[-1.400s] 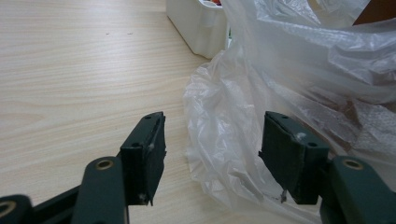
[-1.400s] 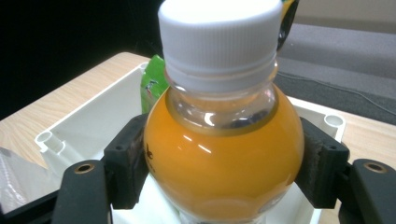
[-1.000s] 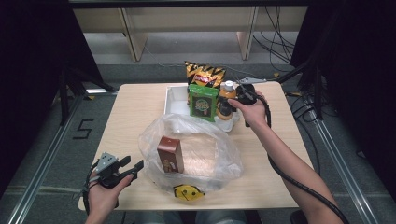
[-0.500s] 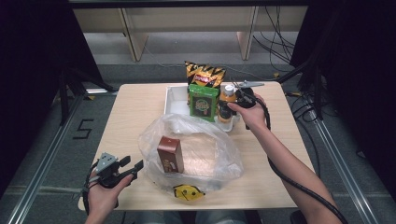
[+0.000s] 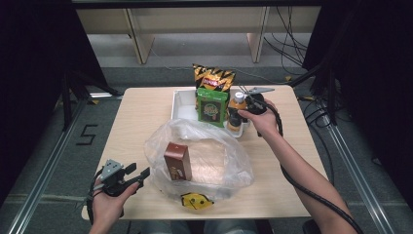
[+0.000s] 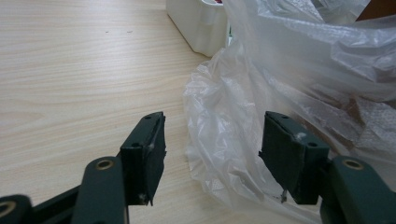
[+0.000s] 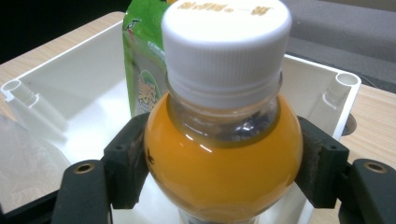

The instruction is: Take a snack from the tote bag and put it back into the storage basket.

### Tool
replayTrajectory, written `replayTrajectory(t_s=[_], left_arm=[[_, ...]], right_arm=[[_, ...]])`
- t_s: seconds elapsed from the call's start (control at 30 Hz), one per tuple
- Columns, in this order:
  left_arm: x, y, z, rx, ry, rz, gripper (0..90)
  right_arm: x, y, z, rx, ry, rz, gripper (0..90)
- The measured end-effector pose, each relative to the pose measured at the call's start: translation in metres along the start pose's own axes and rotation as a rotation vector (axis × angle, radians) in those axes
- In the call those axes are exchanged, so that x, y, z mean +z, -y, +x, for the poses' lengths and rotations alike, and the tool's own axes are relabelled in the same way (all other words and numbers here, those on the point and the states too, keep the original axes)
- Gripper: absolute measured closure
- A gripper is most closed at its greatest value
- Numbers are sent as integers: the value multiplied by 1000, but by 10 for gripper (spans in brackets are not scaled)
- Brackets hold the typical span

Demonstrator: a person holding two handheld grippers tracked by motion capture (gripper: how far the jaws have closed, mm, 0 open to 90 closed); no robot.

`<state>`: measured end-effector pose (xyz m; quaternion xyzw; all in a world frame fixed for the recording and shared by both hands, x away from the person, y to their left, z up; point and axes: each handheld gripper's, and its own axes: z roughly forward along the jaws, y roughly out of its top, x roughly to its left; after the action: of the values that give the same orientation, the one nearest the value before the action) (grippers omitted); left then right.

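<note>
An orange juice bottle (image 5: 236, 111) with a white cap stands at the right end of the white tray (image 5: 181, 99). My right gripper (image 5: 239, 116) is shut on it, and in the right gripper view both pads press the bottle (image 7: 224, 158) just under its neck. At the table's front left, my left gripper (image 5: 139, 170) is open. In the left gripper view its jaws stand wide apart (image 6: 212, 144) at the edge of a clear plastic bag (image 6: 261, 88). The bag (image 5: 214, 153) lies mid-table with a brown box (image 5: 178, 161) inside.
A green pouch (image 5: 212, 107) stands in the tray beside the bottle, with a black and yellow chip bag (image 5: 213, 78) behind it. A small yellow object (image 5: 196, 201) lies by the front edge under the bag's rim. Bare wood lies to the left of the bag.
My right hand has shifted slightly at the bottle. The left gripper and the bag have not moved.
</note>
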<state>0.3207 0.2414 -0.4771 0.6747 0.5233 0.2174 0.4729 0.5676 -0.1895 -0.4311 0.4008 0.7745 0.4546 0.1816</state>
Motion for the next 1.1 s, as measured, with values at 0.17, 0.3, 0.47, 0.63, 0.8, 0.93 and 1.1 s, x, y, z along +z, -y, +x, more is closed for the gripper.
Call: replayTrajectory(t_s=[0.17,0.3,0.47,0.63,0.8,0.93,1.1], left_arm=[[0,0,0,-1,0,-2,393],[0,0,0,0,0,-1,393],[0,0,0,-1,1,-2,393],[0,0,0,1,1,1,393],[0,0,0,1,1,0,393],[0,0,0,1,1,-1,392],[0,0,0,1,2,0,392]], right_arm=[[-1,-1,-1,-3,-4,25,308],[1,2,0,4,3,16,308],[1,3,-2,-20,-2,40,308],[3,4,-1,-24,1,31,307],[2,4,0,-42,11,40,306],[3,4,1,-53,16,33,305],[3,6,5,-40,5,59,264]])
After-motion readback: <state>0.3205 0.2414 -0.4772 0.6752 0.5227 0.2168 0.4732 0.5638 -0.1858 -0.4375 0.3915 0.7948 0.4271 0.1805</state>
